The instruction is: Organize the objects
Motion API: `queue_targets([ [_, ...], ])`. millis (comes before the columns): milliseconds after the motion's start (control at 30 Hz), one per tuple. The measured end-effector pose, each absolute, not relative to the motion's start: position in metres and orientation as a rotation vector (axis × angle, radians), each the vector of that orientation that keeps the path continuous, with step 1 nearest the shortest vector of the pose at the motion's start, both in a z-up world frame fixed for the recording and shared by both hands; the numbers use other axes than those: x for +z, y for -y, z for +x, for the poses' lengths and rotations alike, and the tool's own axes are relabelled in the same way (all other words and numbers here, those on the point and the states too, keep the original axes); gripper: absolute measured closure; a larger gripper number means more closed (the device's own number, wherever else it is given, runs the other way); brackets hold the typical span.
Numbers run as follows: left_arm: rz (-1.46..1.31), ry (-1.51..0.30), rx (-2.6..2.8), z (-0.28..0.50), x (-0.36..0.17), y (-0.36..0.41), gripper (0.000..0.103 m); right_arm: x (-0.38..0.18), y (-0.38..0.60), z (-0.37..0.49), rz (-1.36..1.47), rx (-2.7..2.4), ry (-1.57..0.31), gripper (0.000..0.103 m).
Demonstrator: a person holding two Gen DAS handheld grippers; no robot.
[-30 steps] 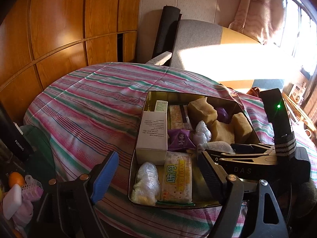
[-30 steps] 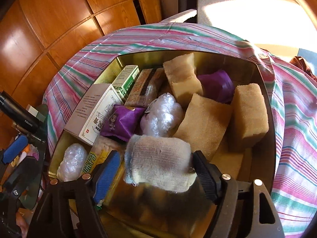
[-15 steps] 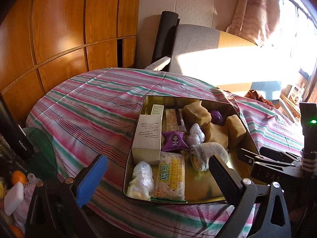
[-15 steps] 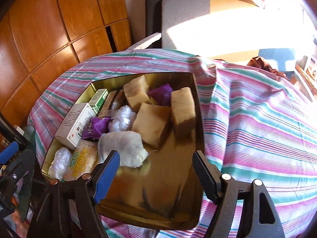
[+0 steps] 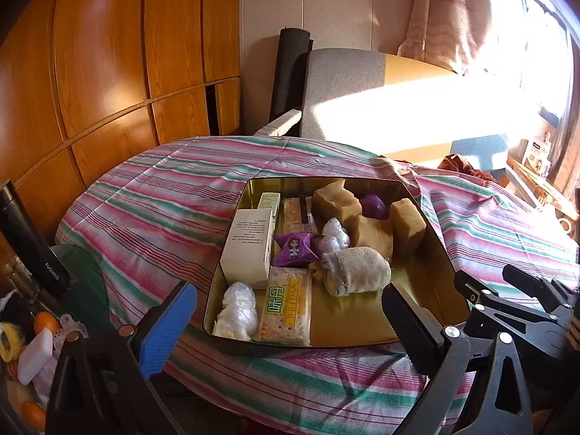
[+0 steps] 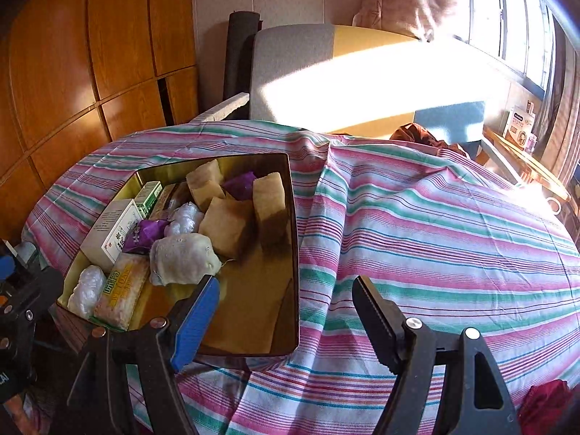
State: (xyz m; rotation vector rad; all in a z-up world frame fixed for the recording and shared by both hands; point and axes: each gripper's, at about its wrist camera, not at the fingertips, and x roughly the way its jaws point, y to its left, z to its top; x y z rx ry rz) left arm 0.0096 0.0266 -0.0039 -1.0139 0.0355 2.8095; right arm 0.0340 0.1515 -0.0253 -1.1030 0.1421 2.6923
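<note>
The rolled grey cloth bundle [image 5: 357,270] lies inside the gold tin [image 5: 440,250], just ahead of the left hand-held gripper [image 5: 286,320] and ahead and to the left of the right hand-held gripper [image 6: 286,311]. It rests against the brown sponge blocks [image 5: 373,232] beyond it, with a clear plastic wad [image 5: 335,233] and a purple packet [image 5: 293,250] touching on its far-left side. Nearer the left hand-held gripper sit a cracker pack [image 5: 288,306], a second plastic wad [image 5: 235,310] and a white carton [image 5: 248,248]. The near-right part of the tin floor is bare.

Both hand-held grippers stand wide open and hold nothing. The left one hovers over the tin's near edge; the right one hangs above the tin's near-right corner and the striped cloth covering the table [image 6: 435,235], which shows no loose items on that side.

Judging from this, the bundle looks placed, and the step in hand is the pause between items. To the left hand-held gripper's near left, off the table, a heap of small things [image 5: 36,337] and a dark flask [image 5: 32,246] are visible; whether they belong to the task cannot be told. The next move would call for choosing another object, closing squarely on it, and setting it on the bare floor without jostling the loosely stacked sponges.
</note>
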Motion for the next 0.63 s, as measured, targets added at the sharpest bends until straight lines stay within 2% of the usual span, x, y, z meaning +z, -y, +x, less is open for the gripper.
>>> queue_targets([
  [633, -0.991, 0.052, 2.863, 0.014, -0.001, -0.004, 0.0, -0.013, -0.122, 0.018, -1.082, 2.753, -0.117, 0.026],
])
